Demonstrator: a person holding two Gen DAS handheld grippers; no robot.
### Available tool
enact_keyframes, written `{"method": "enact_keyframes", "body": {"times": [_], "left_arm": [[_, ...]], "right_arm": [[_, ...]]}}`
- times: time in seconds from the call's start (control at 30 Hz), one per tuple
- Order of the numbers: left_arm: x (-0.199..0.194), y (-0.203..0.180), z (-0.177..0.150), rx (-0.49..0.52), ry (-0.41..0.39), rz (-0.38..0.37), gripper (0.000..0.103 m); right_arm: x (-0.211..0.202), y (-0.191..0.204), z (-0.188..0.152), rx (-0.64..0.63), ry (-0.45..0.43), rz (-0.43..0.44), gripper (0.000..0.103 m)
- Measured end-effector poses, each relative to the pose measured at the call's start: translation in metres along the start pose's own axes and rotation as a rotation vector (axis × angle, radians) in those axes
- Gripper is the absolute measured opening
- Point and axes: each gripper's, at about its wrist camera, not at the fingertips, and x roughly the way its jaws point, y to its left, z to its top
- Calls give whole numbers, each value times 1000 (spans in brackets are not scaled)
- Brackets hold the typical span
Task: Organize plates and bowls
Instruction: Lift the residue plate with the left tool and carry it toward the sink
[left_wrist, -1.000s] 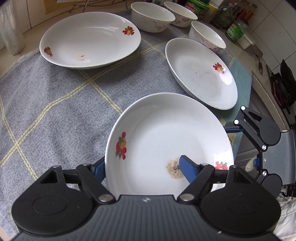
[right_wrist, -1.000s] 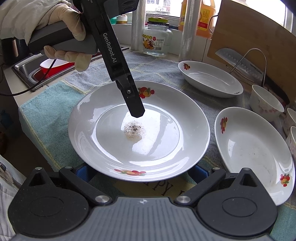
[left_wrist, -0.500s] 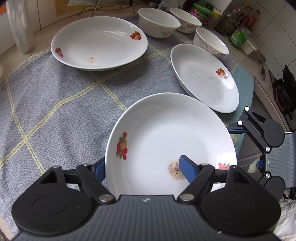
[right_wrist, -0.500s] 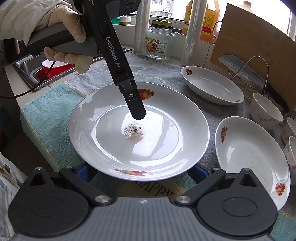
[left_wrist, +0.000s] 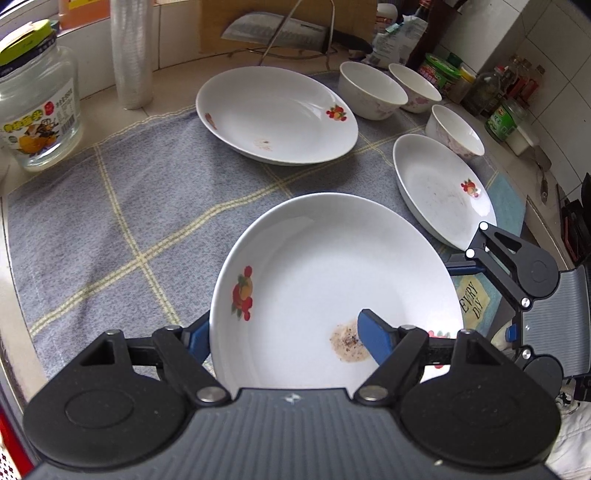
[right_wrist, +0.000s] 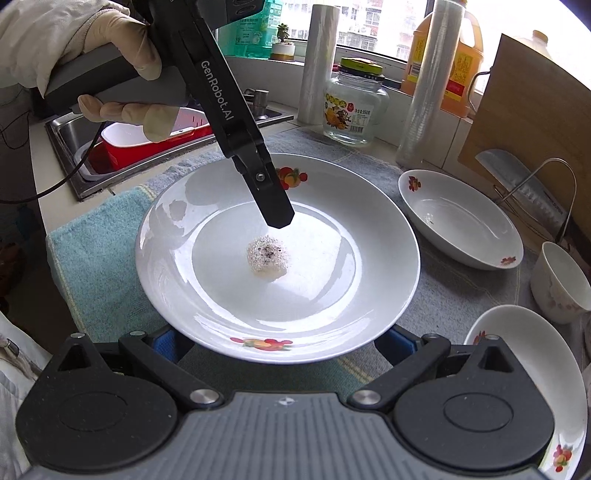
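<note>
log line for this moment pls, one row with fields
stage: plate lifted | left gripper: shut on plate rim | right gripper: open, under plate's near edge | plate: crumb residue | other plates, bowls: on cloth

Left of held plate (left_wrist: 332, 273): bare grey checked cloth (left_wrist: 110, 221) — the widest open stretch.
Far edge: deep plate (left_wrist: 277, 114), with three bowls (left_wrist: 369, 90) packed close to its right.
Right side: second soiled plate (left_wrist: 439, 188) just beside the held one — narrow gap.
Back left: glass jar (left_wrist: 37, 107) and film roll (left_wrist: 131, 55) stand at the cloth's rim.
Behind: knife rack (left_wrist: 295, 33) against the board.
</note>
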Motion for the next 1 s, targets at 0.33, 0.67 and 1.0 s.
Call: {"method": "enact_keyframes", "body": {"times": [0.33, 0.67, 1.0], "left_arm": [[-20, 47, -5, -66, -44, 42, 78], [-21, 85, -4, -91, -58, 58, 78], [-12, 107, 4, -93, -63, 54, 78]], "right_arm": [[36, 7, 37, -59, -13, 47, 103], [71, 10, 62, -69, -4, 69, 103], [90, 6, 74, -53, 18, 53, 103]]}}
